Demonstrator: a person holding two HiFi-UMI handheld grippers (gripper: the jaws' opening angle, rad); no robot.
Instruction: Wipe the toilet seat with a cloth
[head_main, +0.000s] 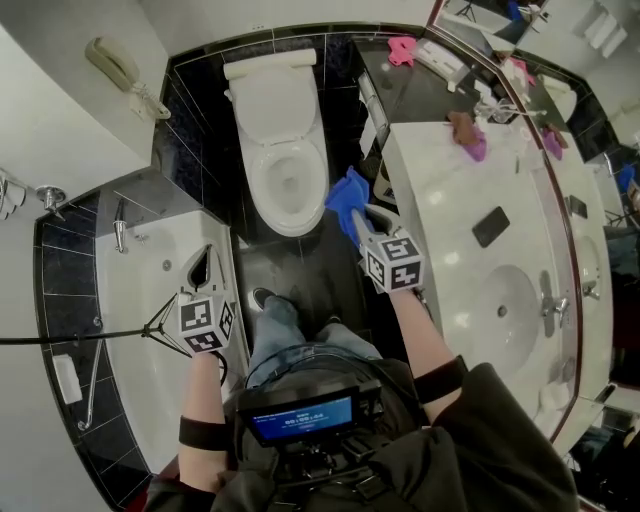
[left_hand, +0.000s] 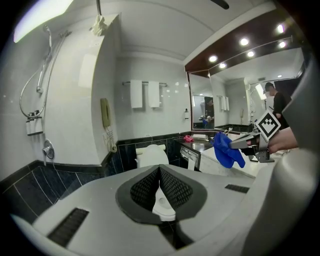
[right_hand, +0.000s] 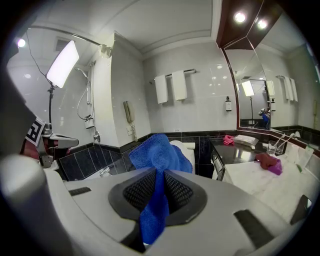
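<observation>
The white toilet (head_main: 262, 178) stands at the back between bathtub and vanity, lid up, seat down. My right gripper (head_main: 356, 214) is shut on a blue cloth (head_main: 346, 196), held in the air just right of the bowl's front rim, apart from the seat. In the right gripper view the blue cloth (right_hand: 159, 156) bulges out past the pads and hangs down between them, partly hiding the toilet (right_hand: 186, 148). My left gripper (head_main: 204, 256) hovers over the bathtub's edge, shut on nothing. In the left gripper view its jaws (left_hand: 159, 169) frame the toilet (left_hand: 150, 155), with the cloth (left_hand: 227, 150) at right.
A bathtub (head_main: 150, 250) lies at left, with a tripod leg across it. The white vanity (head_main: 440, 190) at right carries a sink (head_main: 505, 305), a black phone (head_main: 490, 226) and a maroon cloth (head_main: 466, 134). A pink cloth (head_main: 402, 50) lies on the dark shelf. My foot (head_main: 264, 298) is on the black floor before the toilet.
</observation>
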